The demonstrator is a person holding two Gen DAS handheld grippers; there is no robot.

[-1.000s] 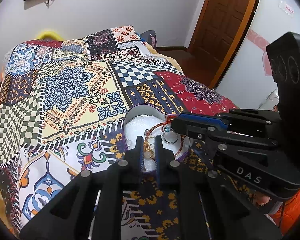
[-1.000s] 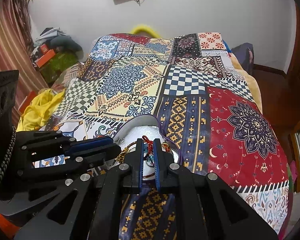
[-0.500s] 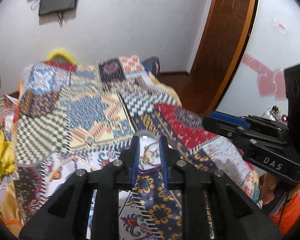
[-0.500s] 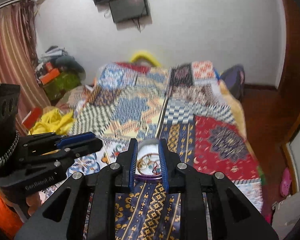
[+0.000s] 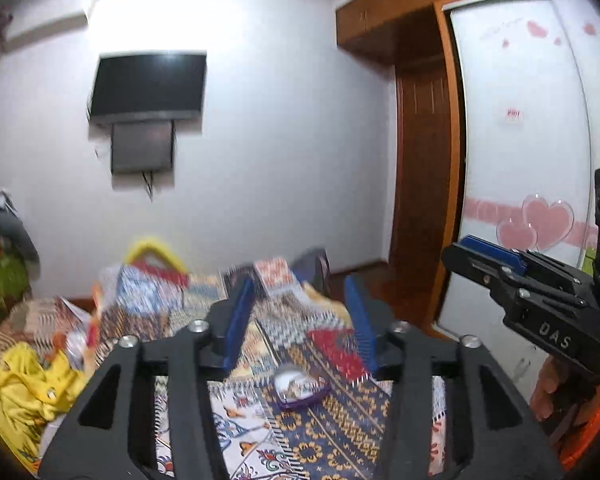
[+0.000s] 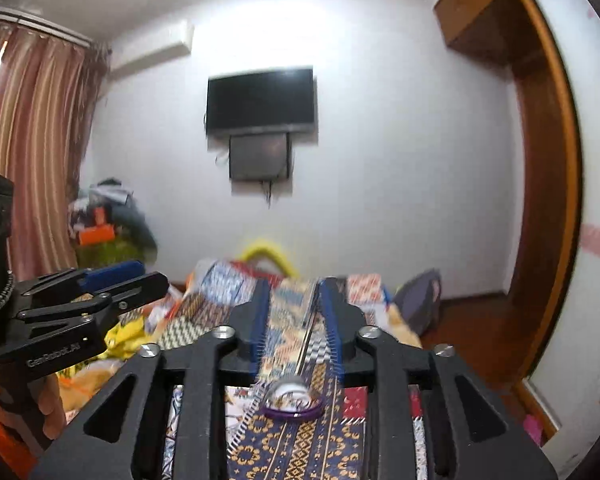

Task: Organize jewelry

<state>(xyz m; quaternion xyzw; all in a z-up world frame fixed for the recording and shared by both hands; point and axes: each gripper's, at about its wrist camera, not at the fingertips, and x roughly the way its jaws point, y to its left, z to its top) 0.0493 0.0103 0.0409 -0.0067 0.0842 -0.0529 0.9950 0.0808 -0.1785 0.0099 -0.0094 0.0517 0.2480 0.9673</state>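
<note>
Both tools, left (image 5: 300, 320) and right (image 6: 294, 326), hang wide apart and empty above the jewelry dish (image 6: 294, 400) on the bed (image 6: 300, 448).

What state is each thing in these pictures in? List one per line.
Left gripper: open, empty, held above the bed.
Right gripper: open, empty, held above the bed.
Purple-rimmed heart-shaped jewelry box: open, jewelry inside, resting on the quilt.
Black wall-mounted television: screen dark.
Striped curtain: drawn.
</note>
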